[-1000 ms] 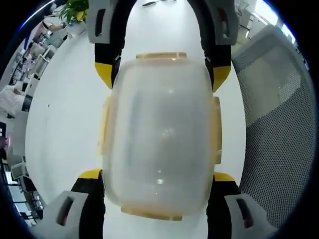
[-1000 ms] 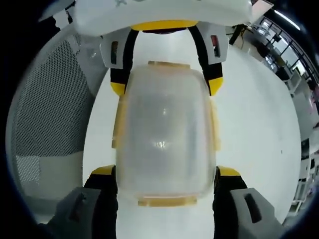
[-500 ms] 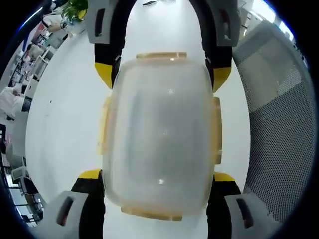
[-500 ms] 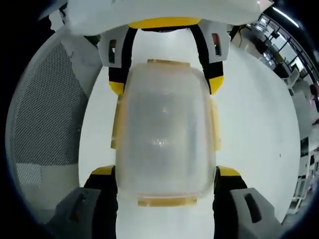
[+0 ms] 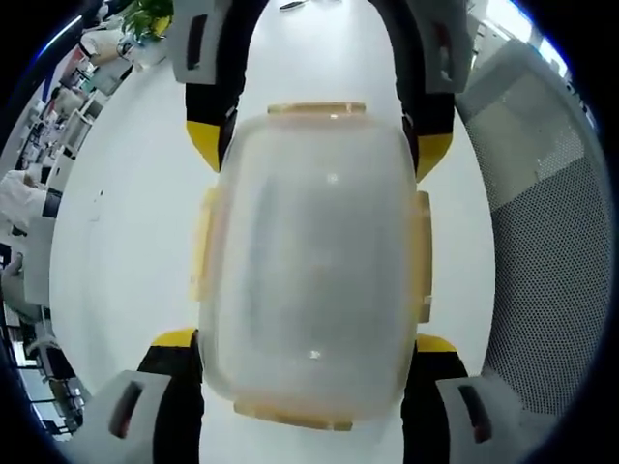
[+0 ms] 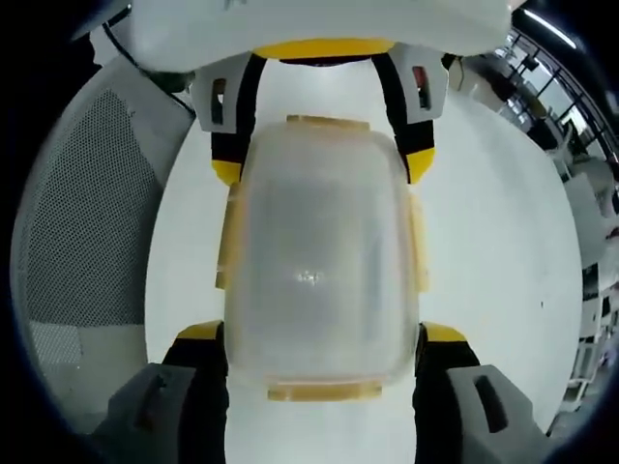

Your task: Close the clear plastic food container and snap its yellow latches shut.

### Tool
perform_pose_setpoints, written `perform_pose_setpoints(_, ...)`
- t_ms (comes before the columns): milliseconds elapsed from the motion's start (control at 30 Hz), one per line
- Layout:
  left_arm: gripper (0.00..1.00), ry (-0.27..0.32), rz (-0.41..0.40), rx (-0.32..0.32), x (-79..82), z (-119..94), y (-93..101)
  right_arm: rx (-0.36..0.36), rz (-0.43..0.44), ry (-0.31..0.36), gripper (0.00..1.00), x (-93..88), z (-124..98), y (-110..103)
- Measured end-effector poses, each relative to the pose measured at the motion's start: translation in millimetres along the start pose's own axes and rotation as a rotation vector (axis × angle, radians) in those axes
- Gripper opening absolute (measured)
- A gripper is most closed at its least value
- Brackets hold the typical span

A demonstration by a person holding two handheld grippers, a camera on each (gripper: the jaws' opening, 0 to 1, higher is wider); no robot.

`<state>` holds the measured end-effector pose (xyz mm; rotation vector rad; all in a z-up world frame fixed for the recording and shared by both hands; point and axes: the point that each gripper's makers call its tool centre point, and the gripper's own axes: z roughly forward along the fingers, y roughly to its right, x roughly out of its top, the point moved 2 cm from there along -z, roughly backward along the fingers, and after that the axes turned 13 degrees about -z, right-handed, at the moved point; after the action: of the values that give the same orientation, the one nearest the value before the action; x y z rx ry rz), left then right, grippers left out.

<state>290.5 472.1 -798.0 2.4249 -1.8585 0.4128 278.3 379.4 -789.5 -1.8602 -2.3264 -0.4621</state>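
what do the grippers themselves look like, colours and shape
Both match. The left gripper and right gripper each have two black jaws capped with yellow tips, set on pale grey housings with dark slots. The opposite gripper facing the right gripper view adds a yellow band and a white casing.

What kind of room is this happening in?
Probably an open-plan office. A grey mesh office chair stands beside the white table, rows of desks stretch behind, and a potted plant sits at the far edge.
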Motion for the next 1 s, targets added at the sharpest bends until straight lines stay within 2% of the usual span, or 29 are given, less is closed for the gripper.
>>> perform_pose_setpoints(100, 0.83, 0.014, -0.011, 0.002, 1.3, 0.3, -2.5, -0.002, 0.006, 0.0, 0.76, 0.8, -0.1, 2.0)
perform_pose_setpoints(200, 0.84, 0.012, 0.026, 0.036, 1.2, 4.1, -7.8, -0.01, 0.03, 0.005, 0.76, 2.9, 1.4, 6.3)
perform_pose_setpoints(400, 0.84, 0.015, 0.018, 0.028, 1.1, 2.9, -12.3, -0.01, 0.031, 0.003, 0.76, 2.2, 1.5, 9.3)
perform_pose_setpoints(700, 0.84, 0.04, 0.013, 0.023, 3.1, 4.9, -28.3, -0.008, 0.021, -0.012, 0.76, 1.0, 3.9, 25.6)
perform_pose_setpoints(1000, 0.84, 0.037, 0.012, 0.027, 3.8, 7.2, -39.8, -0.006, 0.007, -0.016, 0.76, -1.4, 5.7, 38.3)
